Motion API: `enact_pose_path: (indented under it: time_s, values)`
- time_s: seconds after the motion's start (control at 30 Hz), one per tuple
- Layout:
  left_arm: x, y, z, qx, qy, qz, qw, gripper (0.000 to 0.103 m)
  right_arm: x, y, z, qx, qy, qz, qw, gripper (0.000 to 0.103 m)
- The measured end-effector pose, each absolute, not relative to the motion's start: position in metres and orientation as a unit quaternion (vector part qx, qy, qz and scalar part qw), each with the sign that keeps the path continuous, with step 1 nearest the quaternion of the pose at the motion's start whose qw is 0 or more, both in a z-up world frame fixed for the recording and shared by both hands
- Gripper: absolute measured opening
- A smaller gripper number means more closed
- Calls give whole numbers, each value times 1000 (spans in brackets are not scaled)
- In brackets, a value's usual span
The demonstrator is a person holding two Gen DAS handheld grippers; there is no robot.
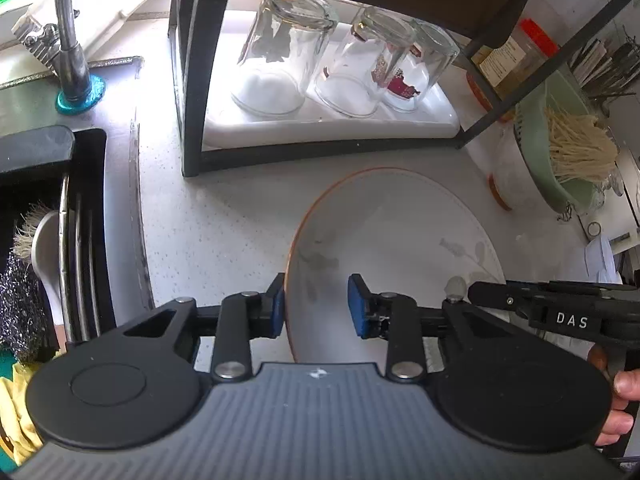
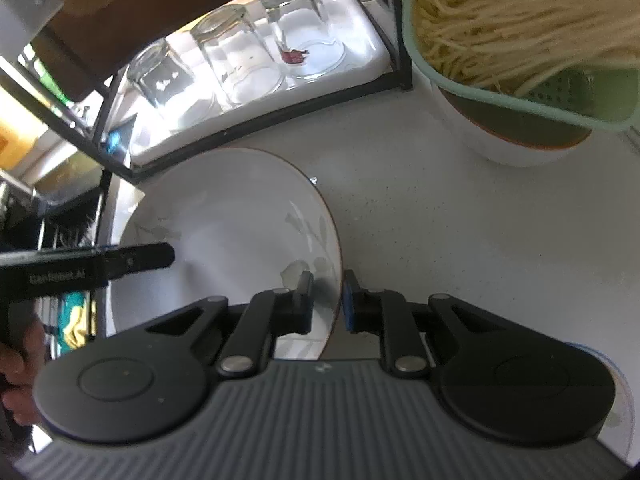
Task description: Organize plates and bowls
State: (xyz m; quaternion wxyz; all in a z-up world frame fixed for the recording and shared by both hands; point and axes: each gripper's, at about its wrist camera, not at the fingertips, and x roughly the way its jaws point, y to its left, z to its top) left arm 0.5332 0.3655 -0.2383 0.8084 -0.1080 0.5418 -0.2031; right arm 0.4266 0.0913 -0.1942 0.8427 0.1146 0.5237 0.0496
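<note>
In the left wrist view, a white plate (image 1: 400,232) with a thin orange rim and a grey leaf print lies on the pale speckled counter (image 1: 224,216), just in front of a black wire rack (image 1: 192,120); the left gripper (image 1: 318,304) straddles the near left edge of the plate, its outer blue pad against the rim from outside while the inner pad stands over the plate's face with a small gap, so the jaws are narrow but I cannot tell if they press the plate; the right gripper (image 1: 492,292) reaches onto the plate from its right side, and a hand (image 1: 620,404) shows behind it; inside the rack three glasses (image 1: 344,56) stand upside down on a white tray (image 1: 328,128); to the right of the plate a green colander (image 1: 560,148) holds pale noodles; to the left of the plate is a dark sink (image 1: 52,208) with a steel tap (image 1: 70,40). In the right wrist view, the same plate (image 2: 224,220) lies in front of the rack (image 2: 256,124); the right gripper (image 2: 326,300) is nearly closed, with the plate's right rim passing between its two fingers; the left gripper (image 2: 160,258) comes over the plate from its left side; the colander (image 2: 520,40) sits on a white bowl (image 2: 492,140) beyond the plate on the right.
</note>
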Motion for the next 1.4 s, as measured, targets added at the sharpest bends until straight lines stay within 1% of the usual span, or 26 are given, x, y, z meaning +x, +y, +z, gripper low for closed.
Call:
enact_pose_path:
  time_s: [0.07, 0.17, 0.23, 0.33, 0.5, 0.67, 0.77, 1.03, 1.17, 1.4]
  values:
    - [534, 367, -239, -116, 541, -202, 808, 36, 428, 91, -195, 115, 524, 51, 842, 18]
    - [536, 375, -241, -156, 550, -202, 796, 36, 428, 88, -194, 123, 529, 54, 838, 16]
    - [535, 376, -238, -157, 553, -203, 793, 36, 424, 86, -192, 129, 525, 58, 839, 15]
    - [527, 373, -223, -152, 540, -206, 802, 36, 416, 84, -181, 125, 518, 67, 843, 15]
    - [516, 367, -198, -176, 540, -202, 798, 36, 397, 73, -163, 137, 508, 74, 847, 15]
    - [503, 354, -169, -163, 526, -227, 803, 36, 374, 58, -143, 150, 491, 81, 854, 15]
    - [495, 339, -150, -136, 512, -245, 812, 36, 359, 50, -132, 152, 480, 85, 860, 15]
    - [467, 306, -123, -118, 492, -255, 824, 36, 328, 20, -117, 167, 442, 83, 878, 15]
    - [453, 291, -119, -115, 493, -257, 823, 36, 314, 6, -114, 167, 435, 84, 881, 15]
    - [430, 270, -132, -118, 503, -243, 821, 36, 295, -13, -122, 161, 444, 94, 876, 15]
